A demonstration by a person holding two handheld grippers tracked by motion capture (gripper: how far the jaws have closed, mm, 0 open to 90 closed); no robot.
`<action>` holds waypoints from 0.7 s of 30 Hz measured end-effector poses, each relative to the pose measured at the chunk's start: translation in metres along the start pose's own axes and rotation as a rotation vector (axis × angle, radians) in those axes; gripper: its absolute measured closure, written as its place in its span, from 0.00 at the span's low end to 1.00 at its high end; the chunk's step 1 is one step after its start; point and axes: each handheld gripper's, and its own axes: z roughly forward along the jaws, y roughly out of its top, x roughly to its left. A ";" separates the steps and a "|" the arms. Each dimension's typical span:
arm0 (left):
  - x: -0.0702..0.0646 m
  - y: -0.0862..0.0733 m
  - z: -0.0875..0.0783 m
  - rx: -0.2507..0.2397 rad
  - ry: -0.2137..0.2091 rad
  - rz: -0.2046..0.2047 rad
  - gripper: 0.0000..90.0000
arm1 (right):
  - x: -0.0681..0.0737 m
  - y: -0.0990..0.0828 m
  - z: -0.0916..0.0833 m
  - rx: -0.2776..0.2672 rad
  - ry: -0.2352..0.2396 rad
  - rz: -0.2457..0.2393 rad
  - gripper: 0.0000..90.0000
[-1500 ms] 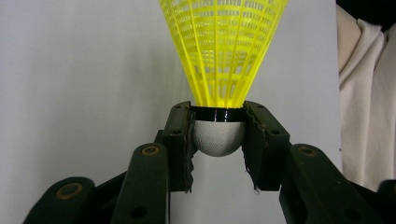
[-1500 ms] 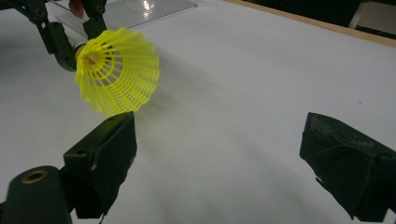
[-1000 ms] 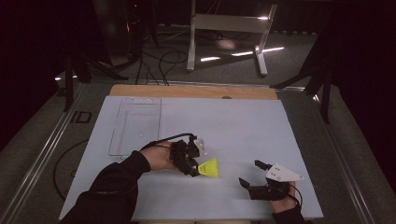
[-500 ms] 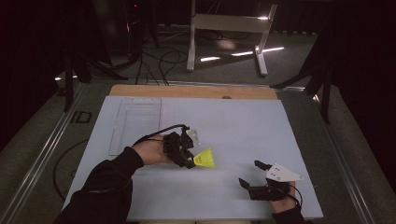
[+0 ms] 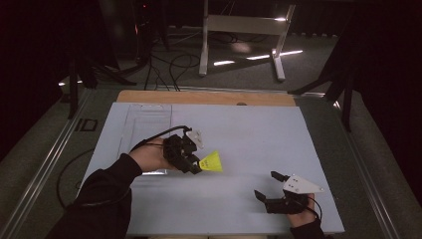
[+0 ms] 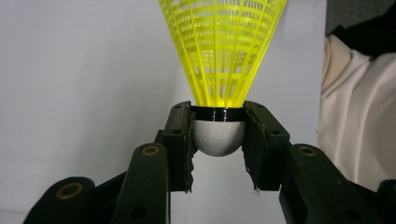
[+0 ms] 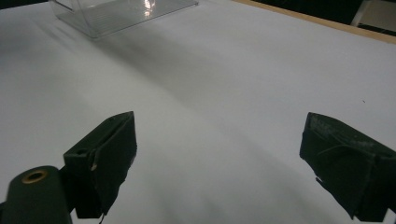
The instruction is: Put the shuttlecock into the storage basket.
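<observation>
Left tongs (image 6: 218, 140) clamped on white cork nose of yellow shuttlecock (image 6: 223, 51), held above white bench (image 5: 259, 129); right tongs (image 7: 219, 163) wide apart, empty; no legible writing

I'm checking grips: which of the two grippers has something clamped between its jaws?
The left gripper: its jaws pinch the yellow shuttlecock at its white cork. The right gripper rests wide open on the table.

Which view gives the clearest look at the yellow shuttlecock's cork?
The left gripper view: the shuttlecock is close up, its white cork clamped between the left gripper jaws. In the high view it is a small yellow cone, cork hidden. The right gripper view faces bare mat.
</observation>
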 end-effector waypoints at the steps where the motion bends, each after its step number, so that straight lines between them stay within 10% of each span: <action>1: 0.000 -0.001 -0.003 0.000 0.006 -0.001 0.73 | 0.000 0.000 0.000 0.001 0.000 0.001 0.12; 21: 0.015 -0.029 -0.046 -0.046 0.085 -0.095 0.73 | 0.000 0.000 0.001 0.004 0.000 0.004 0.12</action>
